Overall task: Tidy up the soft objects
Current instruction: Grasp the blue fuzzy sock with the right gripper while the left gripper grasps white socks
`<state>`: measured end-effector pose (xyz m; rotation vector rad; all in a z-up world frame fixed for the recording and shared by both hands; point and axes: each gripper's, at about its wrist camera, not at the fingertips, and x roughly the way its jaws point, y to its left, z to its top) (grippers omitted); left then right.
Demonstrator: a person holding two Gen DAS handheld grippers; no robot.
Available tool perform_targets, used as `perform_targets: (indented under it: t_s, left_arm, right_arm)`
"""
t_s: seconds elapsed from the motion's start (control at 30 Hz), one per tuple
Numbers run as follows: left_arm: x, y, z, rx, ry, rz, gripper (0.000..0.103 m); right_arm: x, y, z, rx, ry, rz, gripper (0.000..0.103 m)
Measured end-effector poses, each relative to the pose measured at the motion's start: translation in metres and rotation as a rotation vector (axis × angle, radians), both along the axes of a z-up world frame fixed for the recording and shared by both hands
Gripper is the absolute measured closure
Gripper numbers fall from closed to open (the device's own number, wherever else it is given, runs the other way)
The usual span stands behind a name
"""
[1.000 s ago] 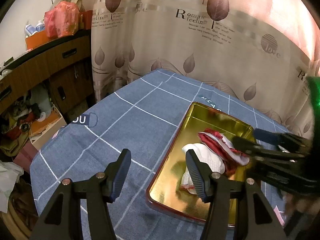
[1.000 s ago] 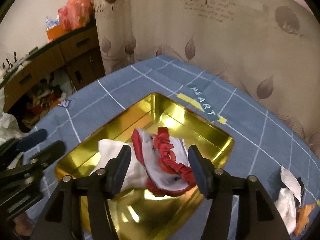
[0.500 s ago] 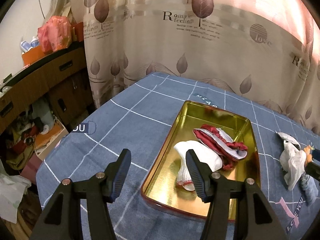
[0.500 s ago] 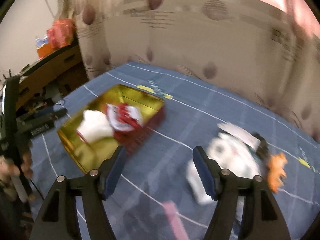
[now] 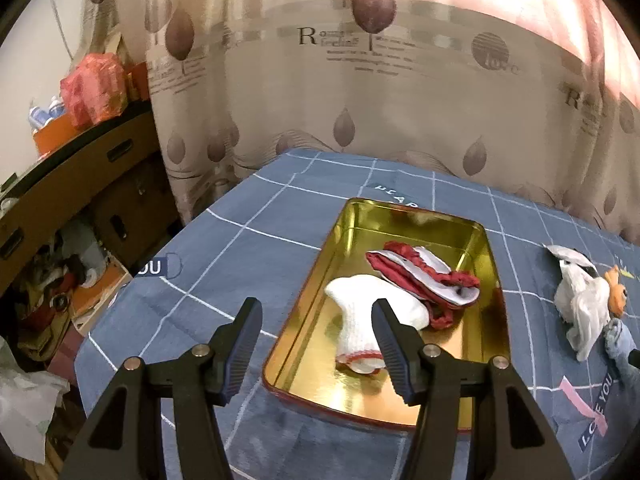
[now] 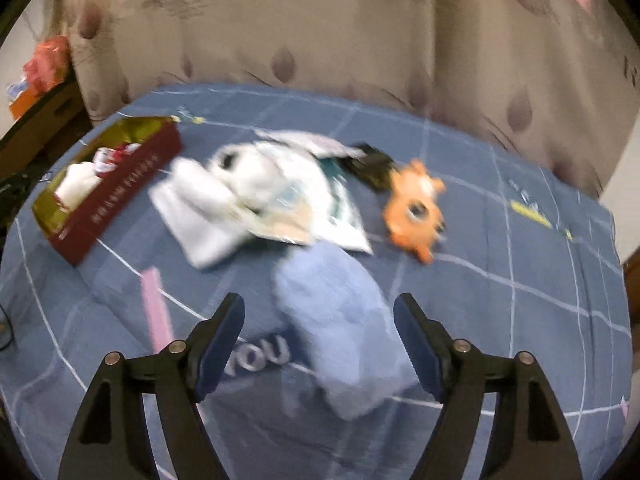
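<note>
Partly done. Gold tin tray (image 5: 494, 280): 2 items in, white sock (image 5: 372, 308) and red-trimmed sock (image 5: 424, 276).

Outside, on blue grid cloth (image 6: 500, 280), at the tray's 3 o'clock: 1 white cloth heap (image 6: 240, 196), 1 orange plush toy (image 6: 416, 212), 1 light-blue cloth (image 6: 336, 320), 1 dark item, unclear.

Left tool (image 5: 314, 344) open, empty. Right tool (image 6: 318, 344) opening over the blue cloth, not gripping.

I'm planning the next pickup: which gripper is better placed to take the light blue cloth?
Right. The right gripper, jaws opening, frames the light blue cloth; the left gripper hangs by the gold tin.
</note>
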<state>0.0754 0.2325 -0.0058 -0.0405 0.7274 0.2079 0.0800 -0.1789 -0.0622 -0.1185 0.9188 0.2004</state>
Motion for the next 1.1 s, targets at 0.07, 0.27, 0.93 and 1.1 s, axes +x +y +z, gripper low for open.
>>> perform_targets:
  t_s: [0.07,0.27,0.93,1.1]
  left_arm:
    - [0.000,-0.004,-0.001,0.003,0.004,-0.017,0.045]
    - [0.001,-0.016,-0.004,0.034,0.010,-0.061,0.045]
    - [0.000,-0.119,-0.009,-0.090,0.127,-0.368,0.044]
    - [0.012,-0.174,-0.019,-0.227,0.184,-0.482,0.044]
  right_arm:
    - [0.001,-0.012,-0.010,0.009,0.022,-0.015,0.028]
    - [0.009,-0.018,-0.030,0.016,0.058,0.002,0.028]
    - [0.010,-0.037,-0.048,0.065,-0.019,-0.037,0.076]
    - [0.012,-0.043,-0.048,0.066,-0.014,-0.079,0.076]
